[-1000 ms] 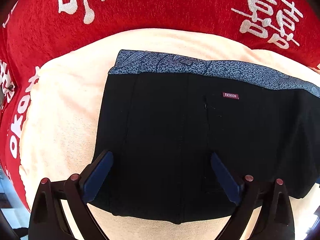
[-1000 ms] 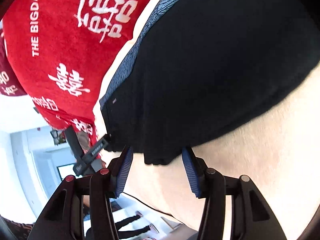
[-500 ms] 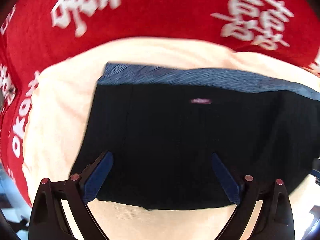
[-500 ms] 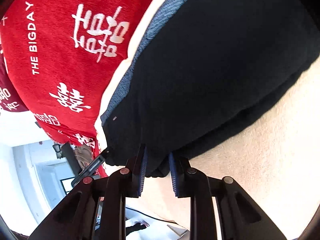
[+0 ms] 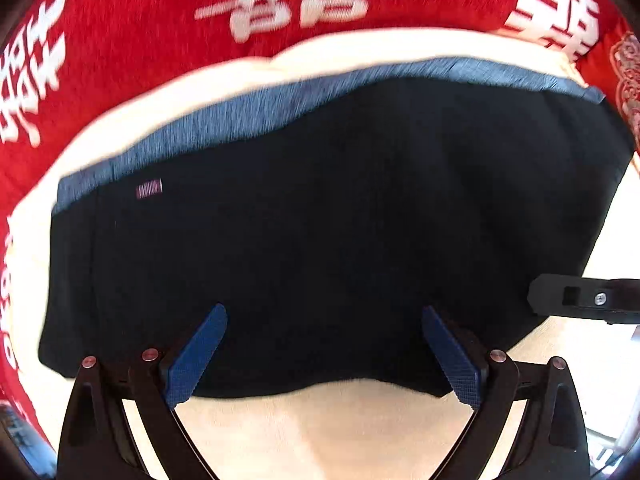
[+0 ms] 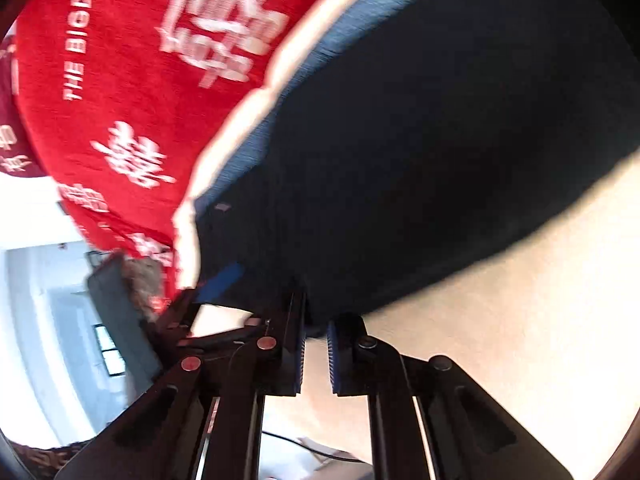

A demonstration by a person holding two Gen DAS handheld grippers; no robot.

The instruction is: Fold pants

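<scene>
pinching pants (image 6: pixel 420 140) hem, right claw (image 6: pixel 316 336) just closed; left claw (image 5: pixel 324 344) spread wide above pants, gripping nothing.

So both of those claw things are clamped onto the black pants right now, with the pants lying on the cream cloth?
Not quite. Only the right gripper is clamped on the black pants, pinching their near edge, as the right wrist view shows. The left wrist view shows the left gripper with its jaws wide open above the fabric, holding nothing. The pants do lie on the cream cloth.
</scene>
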